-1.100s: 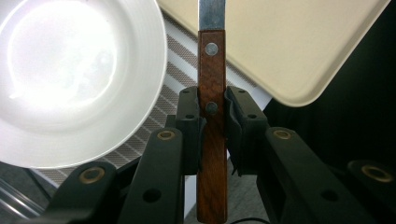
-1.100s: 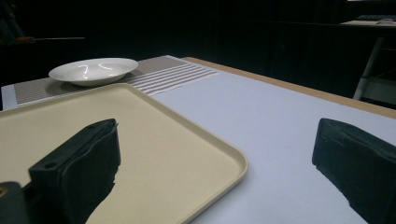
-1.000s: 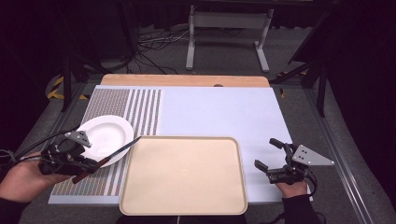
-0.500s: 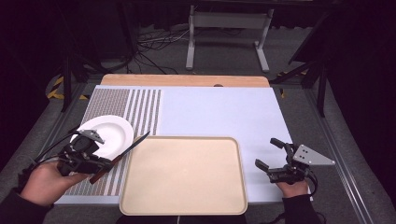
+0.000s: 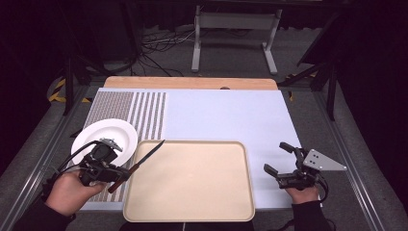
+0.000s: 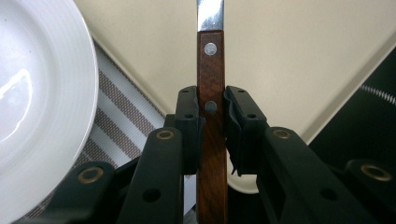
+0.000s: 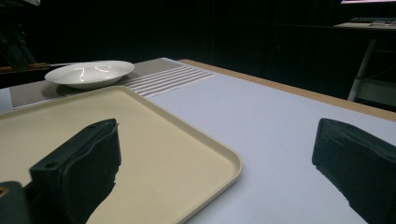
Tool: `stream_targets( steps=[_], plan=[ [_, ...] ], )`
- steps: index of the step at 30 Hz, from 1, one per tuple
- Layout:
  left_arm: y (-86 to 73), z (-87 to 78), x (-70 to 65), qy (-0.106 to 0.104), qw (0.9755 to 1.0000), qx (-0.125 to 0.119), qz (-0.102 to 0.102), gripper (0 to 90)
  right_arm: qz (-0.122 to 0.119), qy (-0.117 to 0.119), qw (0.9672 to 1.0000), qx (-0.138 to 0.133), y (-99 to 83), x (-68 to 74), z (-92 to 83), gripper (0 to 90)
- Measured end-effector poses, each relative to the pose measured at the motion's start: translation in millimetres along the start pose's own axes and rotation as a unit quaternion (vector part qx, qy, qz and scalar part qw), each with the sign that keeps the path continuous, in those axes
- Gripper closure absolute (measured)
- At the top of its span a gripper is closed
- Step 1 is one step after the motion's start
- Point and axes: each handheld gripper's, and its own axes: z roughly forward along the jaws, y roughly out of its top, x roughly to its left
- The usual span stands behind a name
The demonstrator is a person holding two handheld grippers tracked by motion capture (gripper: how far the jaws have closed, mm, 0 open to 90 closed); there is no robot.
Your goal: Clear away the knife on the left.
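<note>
Since a second ago, the left gripper (image 5: 111,169) has slid down and toward the person, carrying the knife (image 5: 137,165) with it, so the blade tip now lies over the near-left corner of the beige tray (image 5: 190,211) rather than out beside the white plate (image 5: 103,137); the right gripper (image 5: 284,169) has kept its place.

From the high view, the left hand (image 5: 72,191) comes in low at the left edge, its gripper lying nearly flat and aimed up and to the right across the striped placemat (image 5: 115,103). The knife runs diagonally, wooden handle clamped, blade reaching over the tray's rim. At the right, the right hand (image 5: 302,193) rests on the pale blue mat (image 5: 226,115) just beside the tray, jaws spread wide with nothing between them.

Along the left gripper view, the pads (image 6: 189,128) press both sides of the brown riveted handle (image 6: 211,116), a firm grip near the handle's middle. Steel blade begins at the top edge over the tray, and the plate curves in close at the left, detail the overhead camera cannot give.

Along the right gripper view, the two black fingers (image 7: 84,163) stand far apart, unclenched and empty, over the tray's corner and the mat. The plate sits far back on the placemat.
</note>
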Motion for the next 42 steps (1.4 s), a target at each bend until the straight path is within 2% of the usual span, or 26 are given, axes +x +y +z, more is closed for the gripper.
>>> stream_targets(
  steps=[5, 7, 9, 11, 15, 22, 23, 25, 29, 30, 34, 39, 40, 42],
  plan=[
    [2.1, 8.7, -3.2, 0.002, 0.9999, -0.009, -0.010, 76.7, -0.001, -0.003, 1.0000, -0.004, 0.3, -1.2, -1.9, 2.0],
    [3.3, 14.3, -5.5, 0.001, 0.9999, -0.008, -0.012, 76.7, 0.000, -0.003, 1.0000, -0.004, 0.1, -1.5, -2.5, 1.9],
    [4.7, 19.5, -7.4, 0.011, 0.9998, -0.007, -0.014, 76.7, 0.000, -0.003, 1.0000, -0.003, 0.2, -1.6, -2.6, 1.9],
    [5.5, 25.3, -9.1, 0.009, 0.9997, -0.005, -0.023, 76.7, -0.001, -0.002, 1.0000, -0.004, 0.3, -1.6, -2.7, 1.9],
    [6.0, 33.8, -12.9, 0.015, 0.9997, -0.002, -0.021, 76.6, 0.000, -0.003, 1.0000, -0.004, 0.3, -1.7, -3.3, 1.9],
    [4.5, 47.1, -13.1, 0.008, 0.9993, 0.000, -0.037, 76.5, 0.000, -0.004, 1.0000, -0.005, 0.5, -1.5, -3.7, 1.9],
    [4.1, 48.4, -12.0, 0.004, 0.9994, 0.000, -0.033, 76.5, 0.000, -0.004, 1.0000, -0.005, 0.5, -1.6, -3.7, 1.9],
    [2.6, 53.0, -12.5, 0.004, 0.9990, 0.002, -0.043, 76.5, 0.000, -0.003, 1.0000, -0.005, 0.4, -1.7, -3.7, 1.9],
    [-0.3, 59.0, -11.2, 0.007, 0.9991, 0.011, -0.041, 76.5, 0.000, -0.003, 1.0000, -0.005, 0.4, -1.5, -3.5, 2.0],
    [-0.9, 60.0, -12.6, 0.005, 0.9988, 0.012, -0.048, 76.6, 0.000, -0.003, 1.0000, -0.005, 0.4, -1.4, -3.5, 1.9],
    [-1.3, 61.0, -14.5, 0.012, 0.9988, 0.017, -0.044, 76.6, -0.001, -0.002, 1.0000, -0.004, 0.3, -1.6, -3.4, 2.0],
    [-3.1, 64.3, -15.1, 0.011, 0.9987, 0.021, -0.045, 76.6, 0.001, -0.002, 1.0000, -0.005, 0.4, -1.4, -3.5, 1.9],
    [-4.8, 67.5, -16.0, 0.009, 0.9983, 0.027, -0.051, 76.6, 0.000, -0.002, 1.0000, -0.004, 0.3, -1.7, -3.7, 2.0],
    [-5.2, 69.1, -15.6, 0.012, 0.9984, 0.034, -0.044, 76.5, 0.001, -0.003, 1.0000, -0.004, 0.3, -1.5, -3.5, 1.9]
  ],
)
